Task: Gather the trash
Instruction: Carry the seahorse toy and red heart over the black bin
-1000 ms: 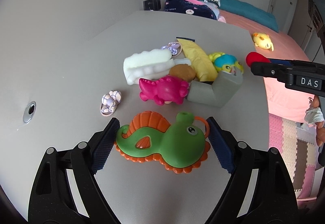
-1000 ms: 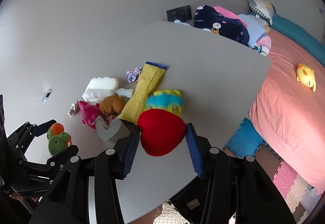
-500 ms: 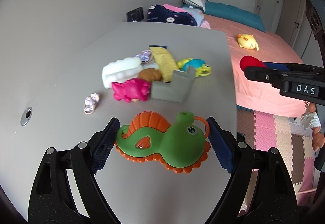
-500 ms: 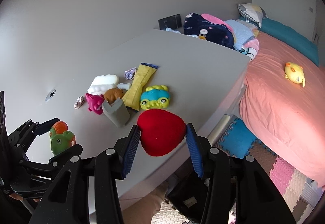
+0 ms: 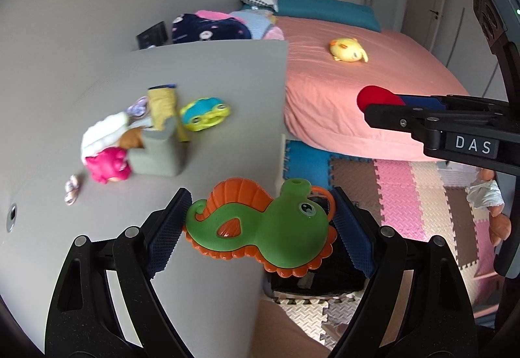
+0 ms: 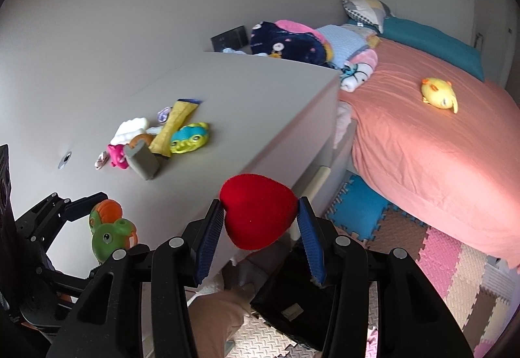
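Observation:
My left gripper [image 5: 260, 228] is shut on a green and orange seahorse toy [image 5: 260, 228] and holds it over the grey table's right edge [image 5: 279, 130]. My right gripper [image 6: 260, 221] is shut on a red plush heart [image 6: 258, 215], held past the table's edge above a black bin [image 6: 292, 302] on the floor. The bin also shows under the seahorse in the left wrist view [image 5: 318, 276]. The seahorse also shows in the right wrist view [image 6: 110, 228]. A pile stays on the table: yellow wrapper [image 5: 162, 108], grey block [image 5: 156, 153], pink toy [image 5: 109, 164], white sponge [image 5: 100, 134], blue-yellow toy [image 5: 204, 114].
A bed with a pink sheet [image 6: 438, 143] and a yellow plush chick [image 6: 438, 95] stands to the right. Coloured foam mats [image 6: 455, 260] cover the floor. A small wrapped candy [image 5: 71, 192] and a metal hole [image 5: 12, 216] are on the table's left part.
Both grippers have pulled back and to the right, from over the table to its edge and above the floor bin, each still holding its toy. The pile on the table looks farther away.

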### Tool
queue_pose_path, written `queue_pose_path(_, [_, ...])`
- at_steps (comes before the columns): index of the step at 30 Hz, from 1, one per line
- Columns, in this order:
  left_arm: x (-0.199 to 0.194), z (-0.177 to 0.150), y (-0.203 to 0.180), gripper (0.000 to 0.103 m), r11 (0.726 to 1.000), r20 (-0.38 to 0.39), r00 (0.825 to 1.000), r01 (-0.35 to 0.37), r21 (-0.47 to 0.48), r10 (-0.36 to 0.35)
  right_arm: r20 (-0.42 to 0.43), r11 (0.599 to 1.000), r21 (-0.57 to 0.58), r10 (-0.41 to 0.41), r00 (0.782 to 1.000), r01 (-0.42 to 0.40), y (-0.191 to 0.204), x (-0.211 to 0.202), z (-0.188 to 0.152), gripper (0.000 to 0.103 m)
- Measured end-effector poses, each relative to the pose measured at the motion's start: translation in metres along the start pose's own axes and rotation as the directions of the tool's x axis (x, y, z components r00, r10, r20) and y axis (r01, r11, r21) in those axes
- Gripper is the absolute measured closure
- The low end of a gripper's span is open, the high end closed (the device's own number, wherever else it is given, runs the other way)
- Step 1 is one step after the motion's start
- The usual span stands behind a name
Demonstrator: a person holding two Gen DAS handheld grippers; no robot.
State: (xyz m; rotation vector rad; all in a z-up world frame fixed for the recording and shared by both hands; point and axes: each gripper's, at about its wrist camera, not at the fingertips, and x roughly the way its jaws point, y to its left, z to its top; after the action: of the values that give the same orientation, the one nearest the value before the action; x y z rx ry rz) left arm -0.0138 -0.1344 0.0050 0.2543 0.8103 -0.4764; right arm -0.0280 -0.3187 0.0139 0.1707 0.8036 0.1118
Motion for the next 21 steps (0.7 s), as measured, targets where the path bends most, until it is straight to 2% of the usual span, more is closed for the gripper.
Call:
queue_pose_path(12, [0.019, 0.012, -0.057, 0.020, 0.991, -0.024, 0.996, 0.087, 0.103, -0.085, 0.005, 0.992, 0.102, -0.082, 0.997, 0.081, -0.062, -0.019, -0.016, 0.055])
queue_pose_path(21, [0.031, 0.019, -0.086, 0.020, 0.977, -0.049, 0.989, 0.148, 0.153, -0.142, -0.008, 0.981, 0.148, -0.128, 0.992, 0.128, -0.091, -0.025, -0.027, 0.055])
